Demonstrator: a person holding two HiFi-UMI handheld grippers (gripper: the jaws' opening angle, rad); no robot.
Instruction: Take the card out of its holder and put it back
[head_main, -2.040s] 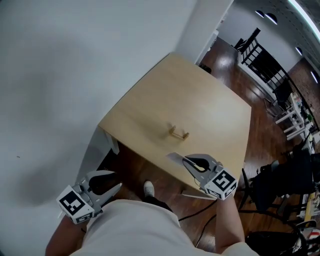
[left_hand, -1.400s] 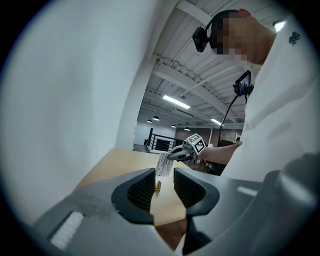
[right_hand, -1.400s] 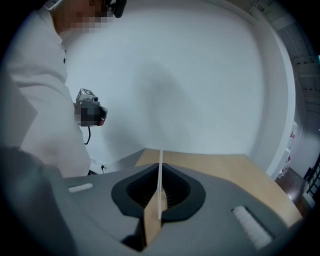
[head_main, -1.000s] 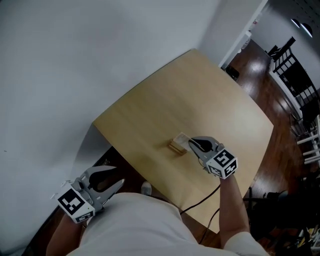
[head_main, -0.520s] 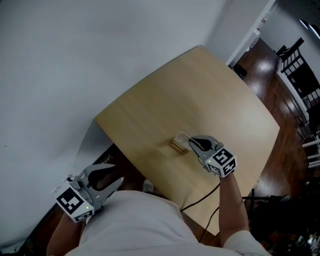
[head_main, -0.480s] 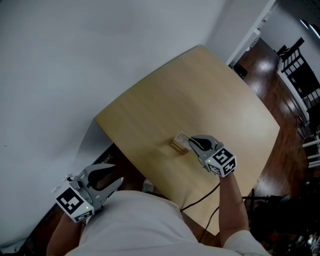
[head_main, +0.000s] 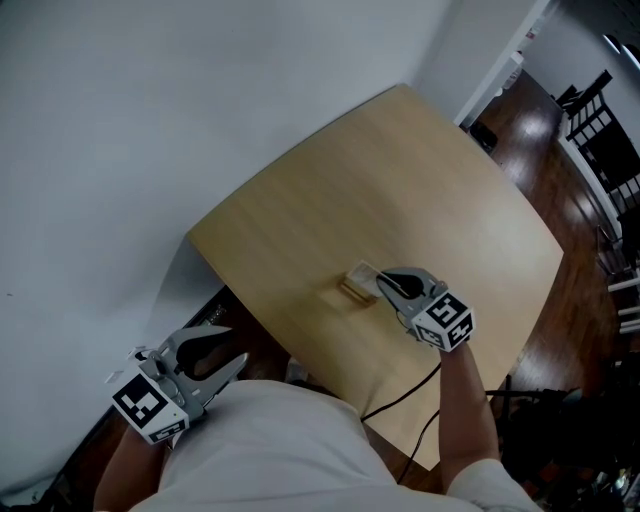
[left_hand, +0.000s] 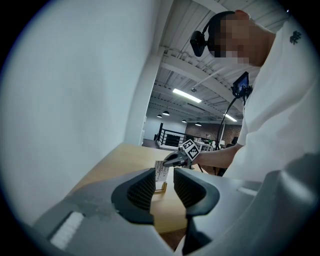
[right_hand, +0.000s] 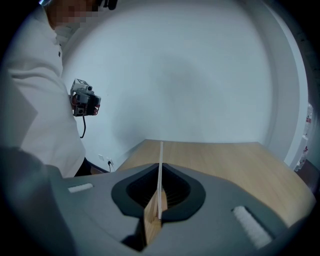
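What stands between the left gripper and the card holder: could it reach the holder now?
Probably yes. The left gripper hangs open off the near edge of the table, and only bare wood lies between it and the card holder. The right gripper, shut on the card, occupies the holder's other side.

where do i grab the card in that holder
Grip the card by its free upper part, above the holder, a jaw on each flat face, coming edge-on: it stands thin and upright, as the right hand-held gripper holds it.
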